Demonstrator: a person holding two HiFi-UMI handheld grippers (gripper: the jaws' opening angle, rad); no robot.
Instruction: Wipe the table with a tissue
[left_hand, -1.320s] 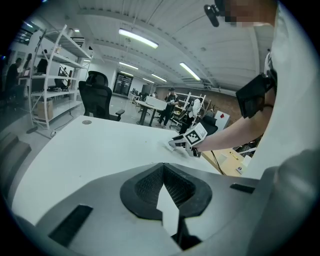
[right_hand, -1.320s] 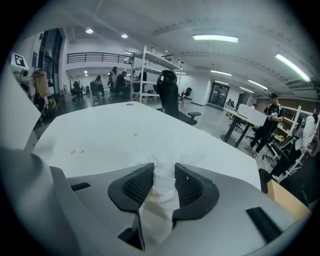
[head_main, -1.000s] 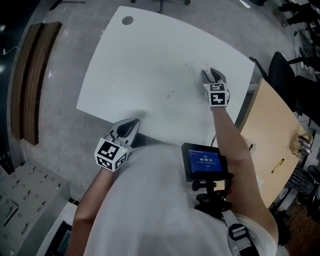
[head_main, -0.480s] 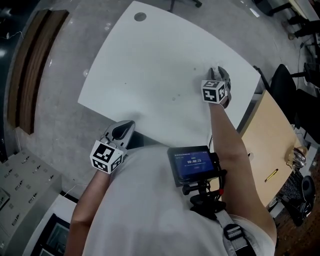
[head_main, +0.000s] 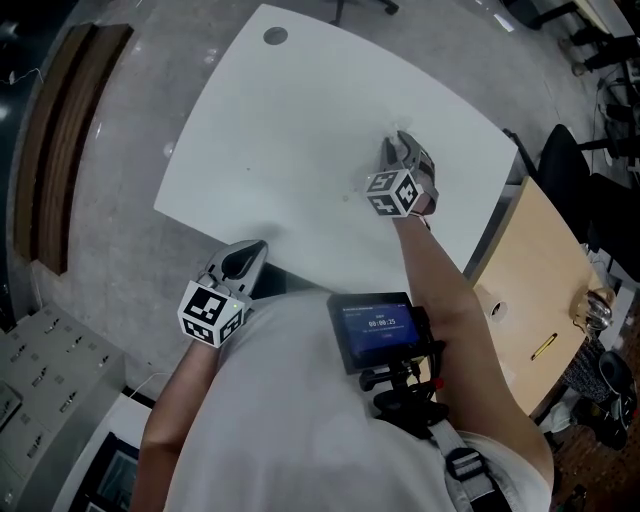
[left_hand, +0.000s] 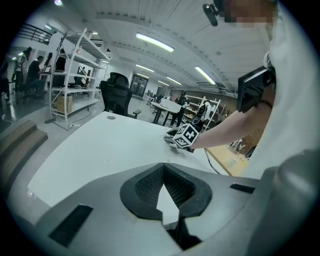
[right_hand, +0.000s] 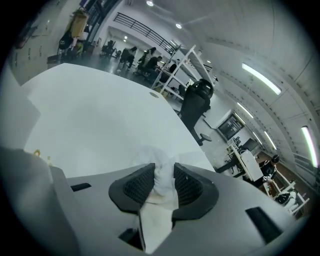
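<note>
Head view looked down on a white bench w/ rounded edges and a round cable hole at its far corner. It stood on a grey concrete floor. A few tiny specks dotted the top just beside the right hand-held gripper. That gripper sat on the bench toward its right edge, clamping a crumpled white tissue; its jaws had just squeezed a bit tighter on it. The left hand-held gripper hung at the bench's near edge, jaws together, nothing between them. Right of the bench were a pale wood desk w/ a yellow pencil and a black chair. Bkgd in the gripper views: an open workshop w/ metal shelving and ceiling strip lights.
</note>
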